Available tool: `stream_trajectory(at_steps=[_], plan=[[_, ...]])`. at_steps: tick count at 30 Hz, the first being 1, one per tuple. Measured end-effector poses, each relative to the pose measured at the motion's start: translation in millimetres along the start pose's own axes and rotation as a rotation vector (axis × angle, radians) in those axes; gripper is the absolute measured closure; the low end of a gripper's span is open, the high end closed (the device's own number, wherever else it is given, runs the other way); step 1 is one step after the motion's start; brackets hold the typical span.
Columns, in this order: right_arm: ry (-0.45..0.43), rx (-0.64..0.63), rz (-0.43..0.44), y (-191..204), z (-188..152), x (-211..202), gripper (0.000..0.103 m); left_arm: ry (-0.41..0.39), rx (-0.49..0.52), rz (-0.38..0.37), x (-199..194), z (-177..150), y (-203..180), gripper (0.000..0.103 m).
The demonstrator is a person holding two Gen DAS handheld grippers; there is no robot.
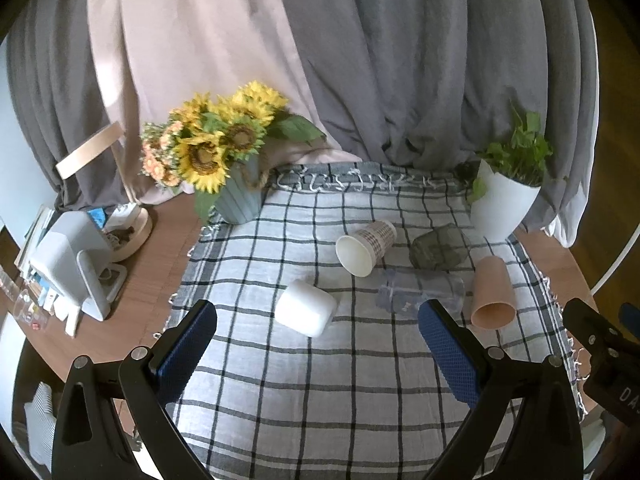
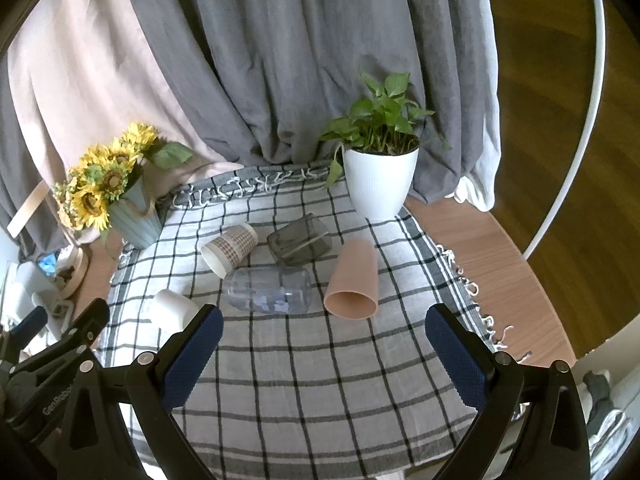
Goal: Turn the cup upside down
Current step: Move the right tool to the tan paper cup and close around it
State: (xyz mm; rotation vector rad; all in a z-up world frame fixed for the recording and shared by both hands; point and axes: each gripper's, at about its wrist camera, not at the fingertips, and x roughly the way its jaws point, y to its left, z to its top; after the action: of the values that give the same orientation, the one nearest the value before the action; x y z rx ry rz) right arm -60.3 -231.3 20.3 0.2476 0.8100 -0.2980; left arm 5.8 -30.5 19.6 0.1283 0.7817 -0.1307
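Several cups lie on their sides on a checked cloth (image 1: pixel 280 392). A white cup (image 1: pixel 306 308) (image 2: pixel 174 307) lies nearest the left gripper. A patterned paper cup (image 1: pixel 366 246) (image 2: pixel 229 249) lies behind it, mouth toward me. A clear plastic cup (image 1: pixel 420 292) (image 2: pixel 268 289) lies in the middle. A pink cup (image 1: pixel 493 293) (image 2: pixel 354 280) lies at the right, and a dark glass cup (image 1: pixel 438 249) (image 2: pixel 300 243) behind. My left gripper (image 1: pixel 318 344) is open and empty above the cloth's near part. My right gripper (image 2: pixel 324 350) is open and empty, short of the pink cup.
A sunflower bouquet in a blue vase (image 1: pixel 236 196) (image 2: pixel 134 222) stands at the back left. A white pot with a green plant (image 1: pixel 502 204) (image 2: pixel 378 182) stands at the back right. Grey and pink curtains hang behind. A white device (image 1: pixel 76 264) and clutter sit on the wooden table at left.
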Motion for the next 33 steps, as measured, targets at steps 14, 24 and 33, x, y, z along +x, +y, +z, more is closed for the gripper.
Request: stream_trajectory(at_steps=[14, 24, 33], plan=[[0.228, 0.079, 0.041, -53, 33, 112, 0.001, 0.123, 0.053, 0.024, 67, 16, -67, 0.0], [0.386, 0.088, 0.062, -66, 42, 204, 0.002, 0.263, 0.084, 0.046, 117, 13, -100, 0.0], [0.518, 0.124, 0.085, -72, 35, 262, 0.007, 0.338, 0.066, 0.08, 151, 16, -104, 0.0]])
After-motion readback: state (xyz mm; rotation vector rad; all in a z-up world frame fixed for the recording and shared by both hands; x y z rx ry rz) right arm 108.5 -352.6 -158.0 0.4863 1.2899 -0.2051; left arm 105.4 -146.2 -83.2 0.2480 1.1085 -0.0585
